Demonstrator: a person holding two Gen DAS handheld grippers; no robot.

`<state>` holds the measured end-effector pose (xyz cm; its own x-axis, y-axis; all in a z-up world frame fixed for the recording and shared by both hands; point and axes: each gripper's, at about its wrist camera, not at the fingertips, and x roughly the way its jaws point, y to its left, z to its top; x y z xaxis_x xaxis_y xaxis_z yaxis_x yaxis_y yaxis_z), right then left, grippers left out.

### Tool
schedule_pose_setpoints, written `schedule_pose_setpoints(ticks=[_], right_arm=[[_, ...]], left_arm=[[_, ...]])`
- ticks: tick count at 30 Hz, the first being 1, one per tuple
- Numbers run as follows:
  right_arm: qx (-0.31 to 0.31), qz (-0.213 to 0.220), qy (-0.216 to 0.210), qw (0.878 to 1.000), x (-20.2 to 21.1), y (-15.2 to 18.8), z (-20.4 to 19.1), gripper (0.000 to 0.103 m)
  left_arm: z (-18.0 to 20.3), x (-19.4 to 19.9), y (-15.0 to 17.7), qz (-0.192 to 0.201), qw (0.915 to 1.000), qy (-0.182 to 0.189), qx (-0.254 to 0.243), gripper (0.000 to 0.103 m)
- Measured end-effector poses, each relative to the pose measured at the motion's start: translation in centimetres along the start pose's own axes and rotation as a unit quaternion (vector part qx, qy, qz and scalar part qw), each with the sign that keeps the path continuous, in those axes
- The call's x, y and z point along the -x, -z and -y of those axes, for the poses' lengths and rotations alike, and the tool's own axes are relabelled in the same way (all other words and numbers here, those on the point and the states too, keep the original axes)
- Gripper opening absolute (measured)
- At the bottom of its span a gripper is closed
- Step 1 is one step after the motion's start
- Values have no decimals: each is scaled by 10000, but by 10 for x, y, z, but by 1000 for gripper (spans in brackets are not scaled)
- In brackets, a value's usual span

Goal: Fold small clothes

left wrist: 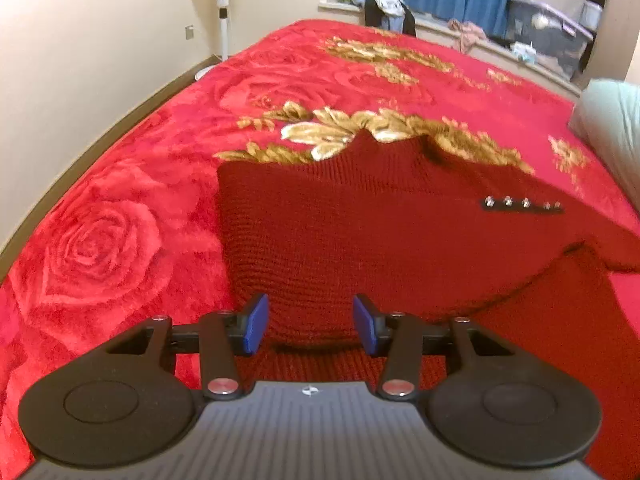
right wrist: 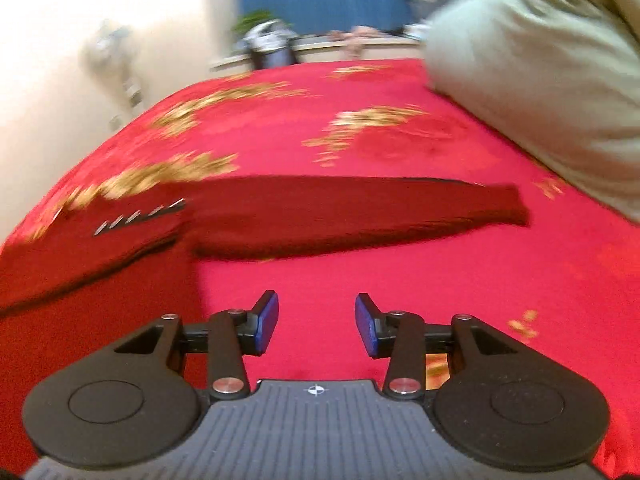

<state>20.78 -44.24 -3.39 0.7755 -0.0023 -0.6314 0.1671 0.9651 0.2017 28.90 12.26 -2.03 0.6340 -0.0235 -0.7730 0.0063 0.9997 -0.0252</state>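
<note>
Dark red knit fills the left wrist view: a sweater (left wrist: 360,220) lies flat on the bed (left wrist: 120,220), over a red blanket printed with roses and gold leaves. One part is folded across the body, and a short black strip of metal studs (left wrist: 522,204) sits near its right side. The left hand-held gripper (left wrist: 311,324) hovers at the sweater's near edge, its blue pads apart and clamping nothing. A standing fan (left wrist: 222,12) is by the far wall.

From the right wrist, badly blurred, the sweater's sleeve (right wrist: 360,212) stretches out to the right across the bed (right wrist: 400,300). The right hand-held gripper (right wrist: 316,322) is spread wide over bare blanket, short of the sleeve. A pale green pillow (right wrist: 540,80) lies at the far right.
</note>
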Motion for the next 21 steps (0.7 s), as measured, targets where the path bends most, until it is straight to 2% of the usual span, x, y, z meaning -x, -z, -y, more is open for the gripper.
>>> schedule_pose_setpoints(ticks=[4,8,15,18,21], right_arm=[[-582,-37,164,9982,-25,-10,45,44],[-1193,-157,49,9927,-58,-21,73,44],[-2292,-154,-131,9732,-118,-31,109,49],[-2733,-175,73,9617,-137,-32,119,48],[-2993,5,210,9539,-148,-38,123,48]], left_arm=[[0,-7,0,-68,10000,-41,-20,52],[-2,-8,-2,-49,10000,-30,18,52],[2,-10,-4,-70,9999,64,-55,52],[1,-12,-4,-82,9999,63,-68,52],[-1,-13,-5,-90,9999,64,-74,52]])
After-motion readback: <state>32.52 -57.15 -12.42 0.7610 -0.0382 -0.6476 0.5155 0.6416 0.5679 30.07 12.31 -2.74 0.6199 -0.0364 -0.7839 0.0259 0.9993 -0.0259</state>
